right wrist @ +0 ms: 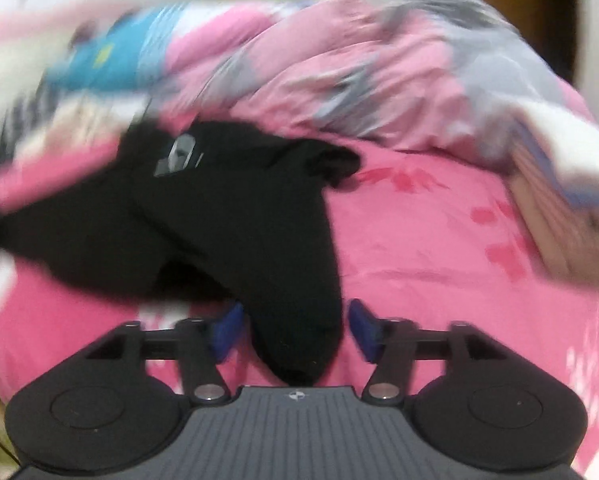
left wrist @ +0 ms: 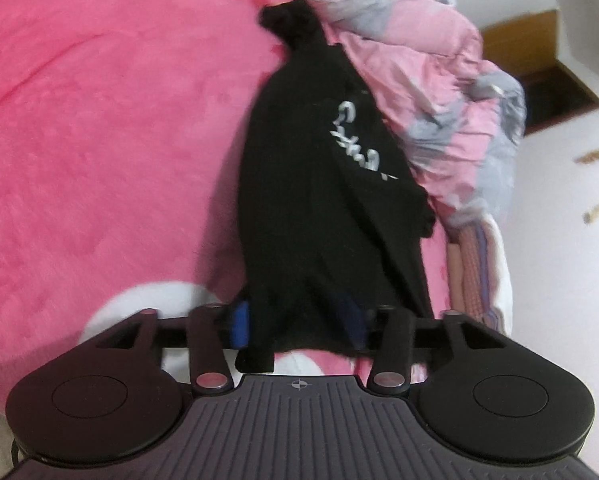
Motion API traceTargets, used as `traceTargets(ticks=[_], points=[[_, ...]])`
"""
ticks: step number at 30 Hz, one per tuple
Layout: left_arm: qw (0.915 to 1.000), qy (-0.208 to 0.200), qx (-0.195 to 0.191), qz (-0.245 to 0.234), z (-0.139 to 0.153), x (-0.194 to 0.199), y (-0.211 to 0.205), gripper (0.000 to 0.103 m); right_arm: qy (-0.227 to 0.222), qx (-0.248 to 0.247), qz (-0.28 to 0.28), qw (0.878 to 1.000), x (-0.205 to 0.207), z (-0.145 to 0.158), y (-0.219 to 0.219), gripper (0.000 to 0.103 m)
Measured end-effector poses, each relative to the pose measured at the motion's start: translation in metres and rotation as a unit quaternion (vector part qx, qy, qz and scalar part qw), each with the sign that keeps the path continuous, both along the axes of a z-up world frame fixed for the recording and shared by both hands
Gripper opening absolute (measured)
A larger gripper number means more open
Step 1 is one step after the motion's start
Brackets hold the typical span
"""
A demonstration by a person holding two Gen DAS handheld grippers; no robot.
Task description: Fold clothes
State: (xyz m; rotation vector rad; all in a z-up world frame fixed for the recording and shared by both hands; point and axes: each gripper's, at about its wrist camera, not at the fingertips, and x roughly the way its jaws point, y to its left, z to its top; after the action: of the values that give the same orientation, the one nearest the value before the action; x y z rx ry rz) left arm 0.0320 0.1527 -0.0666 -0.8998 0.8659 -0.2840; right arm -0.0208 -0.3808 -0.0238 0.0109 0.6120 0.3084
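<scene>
Across the middle of the left wrist view, a black garment (left wrist: 307, 184) lies in a long narrow bundle on the pink blanket (left wrist: 99, 140), running from the upper centre of the frame down to the lower centre. White lettering shows on its right side, and a rumpled pink-and-grey quilt (left wrist: 439, 92) sits just beside it at the upper right. Its near end lies between the fingers of the left gripper (left wrist: 299, 326), whose jaws stand apart; the blue pads do not appear to press the cloth, though the right pad is partly hidden by it.

Seen from the right wrist view, which is blurred, the same garment (right wrist: 203, 232) fills the left and centre of the frame, with a tapering end hanging down between the fingers of the right gripper (right wrist: 293, 330). Those jaws are also apart, with visible gaps on both sides of the cloth.

Judging from this, the garment looks gathered lengthwise but not squared into a neat fold: its edges are uneven and one end is bunched. Flattening and at least one further crosswise fold seem left to do.
</scene>
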Motion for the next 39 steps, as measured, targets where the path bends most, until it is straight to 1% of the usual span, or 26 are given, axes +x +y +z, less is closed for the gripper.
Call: traceTargets(ticks=[2,4,5,6,7,9,11,12,13,14,15,17,19,20,22,24,25,26,27,29,31,33,34,35,37,39], points=[[0.9999,-0.011,0.009,-0.001,0.000,-0.007,-0.005,0.062,0.012,0.070,-0.036,0.997,-0.007,0.002,-0.019,0.070],[0.9996,-0.017,0.021,-0.003,-0.001,-0.013,-0.010,0.062,0.023,0.132,-0.064,0.989,-0.012,0.001,-0.035,0.070],[0.9994,-0.017,0.028,-0.008,-0.002,-0.017,-0.014,0.060,0.025,0.156,-0.072,0.985,-0.013,0.000,-0.040,0.070],[0.9991,-0.018,0.038,-0.009,-0.003,-0.020,-0.016,0.056,0.024,0.178,-0.076,0.981,-0.018,-0.001,-0.043,0.070],[0.9984,-0.019,0.053,-0.007,-0.004,-0.023,-0.020,0.050,0.022,0.195,-0.078,0.977,-0.021,-0.002,-0.044,0.070],[0.9974,-0.025,0.067,-0.003,-0.002,-0.025,-0.024,0.027,0.015,0.217,-0.074,0.973,-0.026,-0.002,-0.040,0.070],[0.9967,-0.033,0.074,0.001,0.001,-0.027,-0.026,0.010,0.009,0.235,-0.069,0.969,-0.030,-0.002,-0.035,0.070],[0.9965,-0.039,0.074,0.001,0.003,-0.028,-0.026,0.005,0.007,0.240,-0.068,0.968,-0.030,-0.002,-0.032,0.070],[0.9965,-0.050,0.068,-0.002,0.008,-0.029,-0.025,0.003,0.005,0.244,-0.067,0.967,-0.029,-0.002,-0.030,0.070],[0.9971,-0.059,0.047,-0.005,0.014,-0.030,-0.022,0.002,0.003,0.246,-0.068,0.967,-0.029,-0.001,-0.029,0.070],[0.9977,-0.068,0.005,-0.008,0.019,-0.032,-0.016,0.001,0.002,0.248,-0.068,0.966,-0.030,-0.001,-0.027,0.070],[0.9935,-0.083,-0.076,-0.013,0.029,-0.035,-0.003,0.000,0.000,0.249,-0.074,0.966,-0.032,0.000,-0.028,0.070],[0.9844,-0.093,-0.149,-0.013,0.036,-0.038,0.012,0.000,-0.001,0.248,-0.084,0.965,-0.032,0.001,-0.030,0.070],[0.9816,-0.096,-0.165,-0.012,0.040,-0.039,0.018,0.000,0.000,0.248,-0.089,0.965,-0.032,0.001,-0.032,0.070],[0.9891,-0.079,-0.125,-0.004,0.042,-0.040,0.025,0.000,0.004,0.246,-0.099,0.964,-0.033,-0.002,-0.035,0.070],[0.9957,-0.039,-0.084,0.007,0.033,-0.040,0.028,0.000,0.007,0.241,-0.106,0.965,-0.034,-0.004,-0.035,0.070],[0.9980,-0.019,-0.058,0.014,0.027,-0.040,0.028,0.000,0.009,0.238,-0.109,0.965,-0.034,-0.005,-0.034,0.070],[0.9995,-0.006,-0.024,0.020,0.023,-0.042,0.027,0.000,0.009,0.234,-0.111,0.966,-0.035,-0.006,-0.034,0.070],[0.9997,0.001,-0.004,0.023,0.019,-0.044,0.026,0.001,0.010,0.229,-0.112,0.967,-0.035,-0.007,-0.033,0.070],[0.9998,0.002,0.002,0.019,0.013,-0.049,0.023,0.002,0.012,0.224,-0.117,0.967,-0.034,-0.007,-0.031,0.070],[0.9998,-0.012,-0.008,0.012,0.011,-0.053,0.020,0.009,0.020,0.232,-0.131,0.964,-0.031,-0.008,-0.035,0.070],[0.9998,-0.019,0.004,0.010,0.012,-0.055,0.012,0.043,0.035,0.256,-0.151,0.954,-0.026,-0.013,-0.043,0.070],[0.9997,-0.020,0.013,0.010,0.012,-0.054,0.008,0.047,0.046,0.276,-0.161,0.946,-0.024,-0.016,-0.048,0.070],[0.9995,-0.019,0.023,0.009,0.011,-0.053,0.004,0.049,0.057,0.296,-0.171,0.938,-0.021,-0.020,-0.054,0.070],[0.9990,-0.015,0.042,0.007,0.009,-0.051,-0.005,0.049,0.085,0.334,-0.191,0.919,-0.017,-0.030,-0.065,0.070],[0.9983,-0.013,0.056,0.012,0.005,-0.046,-0.013,0.047,0.103,0.339,-0.200,0.914,-0.013,-0.037,-0.065,0.070]])
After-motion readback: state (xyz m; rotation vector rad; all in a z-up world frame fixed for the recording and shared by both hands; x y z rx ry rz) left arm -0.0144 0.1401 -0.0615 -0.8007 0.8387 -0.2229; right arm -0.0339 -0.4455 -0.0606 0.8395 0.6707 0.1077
